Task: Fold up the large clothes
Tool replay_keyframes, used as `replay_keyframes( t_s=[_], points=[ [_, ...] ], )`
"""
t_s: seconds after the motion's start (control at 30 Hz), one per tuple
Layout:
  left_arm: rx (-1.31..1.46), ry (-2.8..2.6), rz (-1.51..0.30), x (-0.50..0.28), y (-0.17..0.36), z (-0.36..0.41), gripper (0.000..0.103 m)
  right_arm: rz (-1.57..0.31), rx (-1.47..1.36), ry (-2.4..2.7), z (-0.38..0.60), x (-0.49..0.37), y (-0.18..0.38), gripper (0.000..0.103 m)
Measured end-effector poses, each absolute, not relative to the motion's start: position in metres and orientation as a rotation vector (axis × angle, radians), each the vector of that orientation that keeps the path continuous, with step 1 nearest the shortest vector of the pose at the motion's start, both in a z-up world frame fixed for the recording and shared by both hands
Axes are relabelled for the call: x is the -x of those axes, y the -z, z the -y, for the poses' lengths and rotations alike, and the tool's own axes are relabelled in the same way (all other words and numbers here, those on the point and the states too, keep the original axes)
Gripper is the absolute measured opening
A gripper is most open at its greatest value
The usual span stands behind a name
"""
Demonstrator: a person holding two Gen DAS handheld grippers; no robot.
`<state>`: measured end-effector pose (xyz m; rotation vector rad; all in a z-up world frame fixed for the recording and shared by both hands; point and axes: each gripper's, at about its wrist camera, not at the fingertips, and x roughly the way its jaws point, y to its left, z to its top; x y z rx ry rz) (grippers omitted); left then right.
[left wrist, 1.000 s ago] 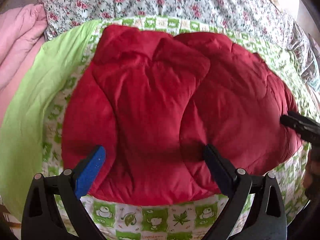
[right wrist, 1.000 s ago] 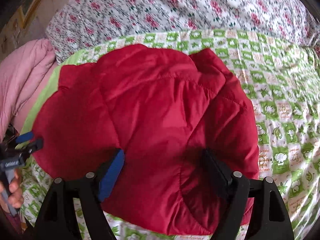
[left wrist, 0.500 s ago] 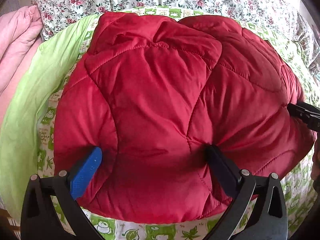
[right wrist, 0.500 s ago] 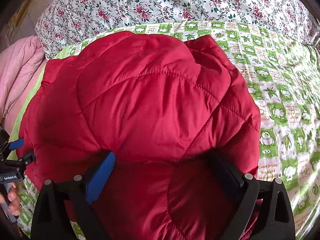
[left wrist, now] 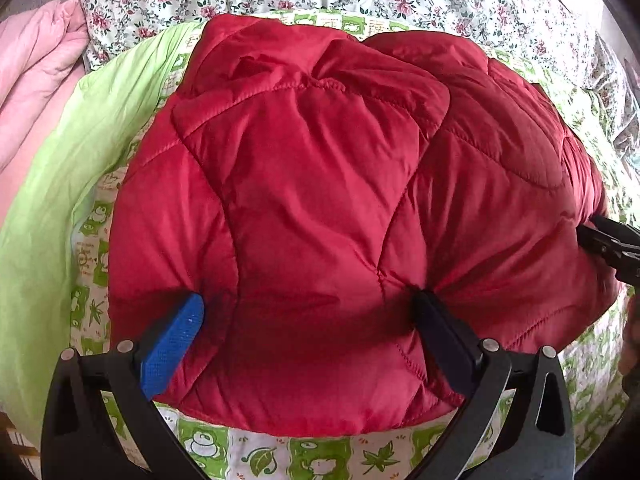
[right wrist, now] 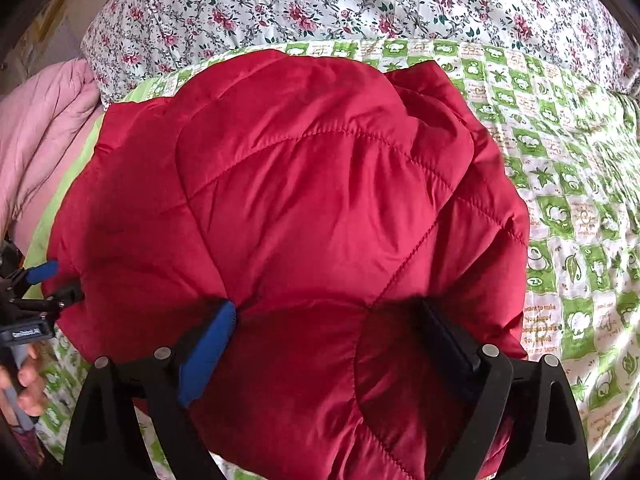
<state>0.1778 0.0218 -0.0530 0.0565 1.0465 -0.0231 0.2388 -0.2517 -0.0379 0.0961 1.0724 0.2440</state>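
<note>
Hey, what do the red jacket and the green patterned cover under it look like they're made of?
Red jacket: looks like padded synthetic shell, maybe nylon or polyester, with a soft sheen; stitched quilting lines and puffy panels suggest filling inside. Green cover: looks like matte woven cotton or a blend, printed in green and white squares with leaves and cartoon figures; fine creases, no shine. Fibre can't be confirmed from sight.

A bed [right wrist: 400, 0] with a rose-print sheet carries a green-and-white cartoon-print quilt [right wrist: 560, 184]; a folded red padded jacket [right wrist: 320, 200] lies on the quilt, pink bedding [left wrist: 36, 64] bunched alongside.
</note>
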Motion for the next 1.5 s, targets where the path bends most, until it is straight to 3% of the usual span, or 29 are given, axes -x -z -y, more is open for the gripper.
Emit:
replay_keyframes(
  t_s=[0.5,1.5],
  points=[
    [-0.049,0.004,-1.033,-0.163,0.037,-0.027,0.103,-1.014,-0.099,-0.284,0.256,-0.188,-0.004,0.092],
    [-0.123,-0.047,-0.999,-0.1,0.028,-0.029,0.103,-1.037,0.035,-0.403,0.231,-0.129,-0.007,0.094]
  ],
)
